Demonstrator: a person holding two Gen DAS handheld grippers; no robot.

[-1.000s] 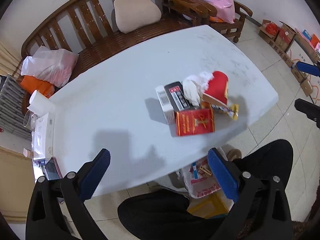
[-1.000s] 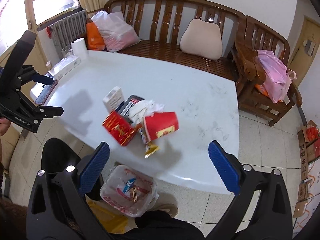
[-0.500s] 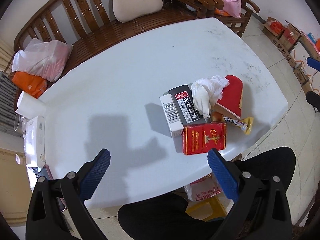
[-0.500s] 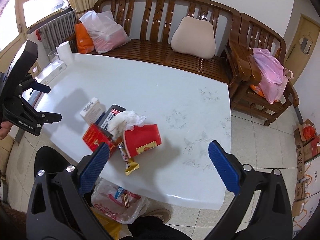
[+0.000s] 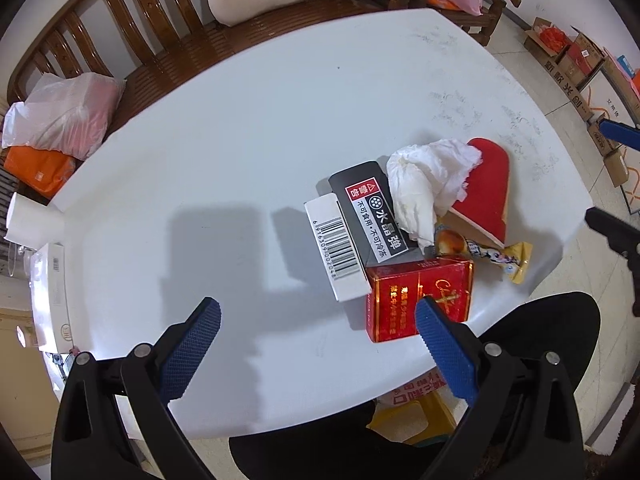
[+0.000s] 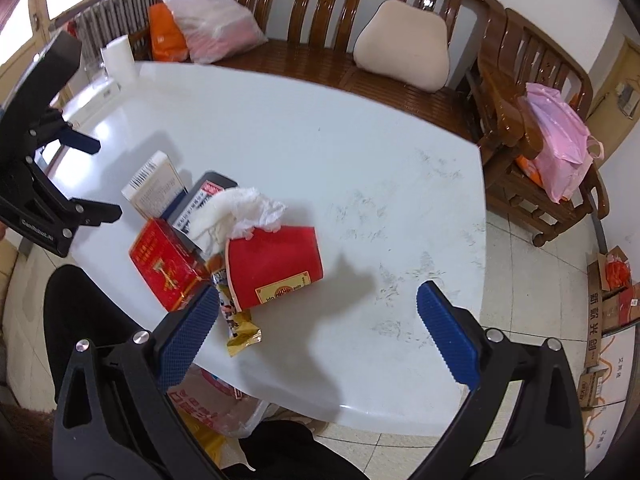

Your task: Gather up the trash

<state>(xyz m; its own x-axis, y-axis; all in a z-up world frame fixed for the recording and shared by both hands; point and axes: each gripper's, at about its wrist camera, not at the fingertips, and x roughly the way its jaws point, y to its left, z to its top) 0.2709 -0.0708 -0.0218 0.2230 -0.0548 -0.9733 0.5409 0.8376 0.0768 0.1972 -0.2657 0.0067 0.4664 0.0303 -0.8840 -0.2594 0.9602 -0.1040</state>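
A heap of trash lies near the front edge of the white table (image 5: 240, 120) (image 6: 320, 128): a red cigarette pack (image 5: 416, 300) (image 6: 164, 264), a white barcode box (image 5: 336, 252) (image 6: 154, 186), a black box (image 5: 370, 212) (image 6: 200, 196), a crumpled tissue (image 5: 424, 188) (image 6: 236, 212), a red paper cup (image 5: 484, 188) (image 6: 276, 268) on its side, and a gold snack wrapper (image 5: 500, 258) (image 6: 240, 328). My left gripper (image 5: 316, 316) hangs open over the near table edge, left of the red pack. My right gripper (image 6: 318, 312) is open just below the cup.
A plastic trash bag (image 6: 216, 408) sits on the floor under the table's front edge, by the person's dark legs (image 5: 532, 332). A wooden bench (image 6: 360, 60) with a cushion and bags runs behind. A tissue box (image 5: 52, 292) and paper roll (image 5: 32, 220) lie far left.
Both grippers have moved in closer over the table toward the trash heap, which now looms larger in both views. Both stay open and nothing has been picked up.
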